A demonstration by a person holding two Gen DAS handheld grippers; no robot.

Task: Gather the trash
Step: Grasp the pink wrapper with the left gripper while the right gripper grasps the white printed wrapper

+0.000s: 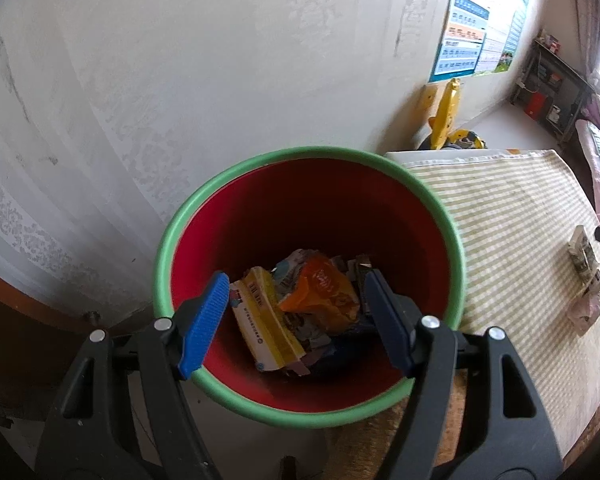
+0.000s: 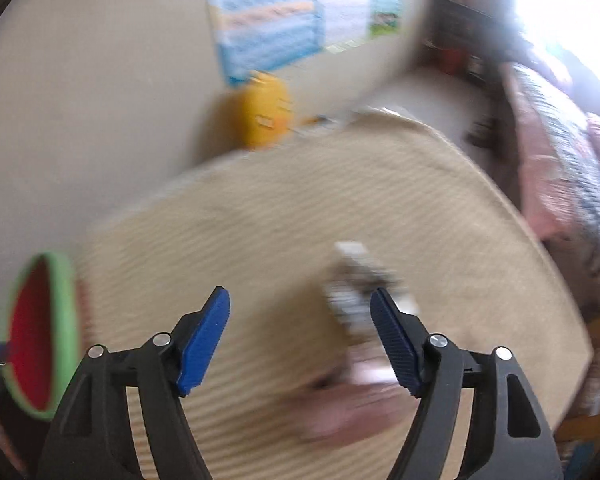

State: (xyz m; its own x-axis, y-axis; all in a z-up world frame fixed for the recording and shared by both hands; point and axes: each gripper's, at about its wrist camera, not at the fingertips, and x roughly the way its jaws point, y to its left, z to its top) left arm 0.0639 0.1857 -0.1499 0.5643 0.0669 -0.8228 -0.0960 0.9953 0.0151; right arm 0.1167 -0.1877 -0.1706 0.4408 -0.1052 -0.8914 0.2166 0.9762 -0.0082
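A red bin with a green rim stands beside the table and holds several wrappers, among them an orange packet and a yellow-and-white one. My left gripper hangs open and empty over the bin's mouth. On the striped tablecloth lie a silvery wrapper and a pinkish one. In the blurred right wrist view my right gripper is open and empty above the cloth, with the silvery wrapper just ahead between its fingers and the pinkish wrapper below. The bin shows at far left.
A patterned white wall is behind the bin, with posters. A yellow toy stands past the table's far edge. A dark shelf and a bed with a pink cover are on the right.
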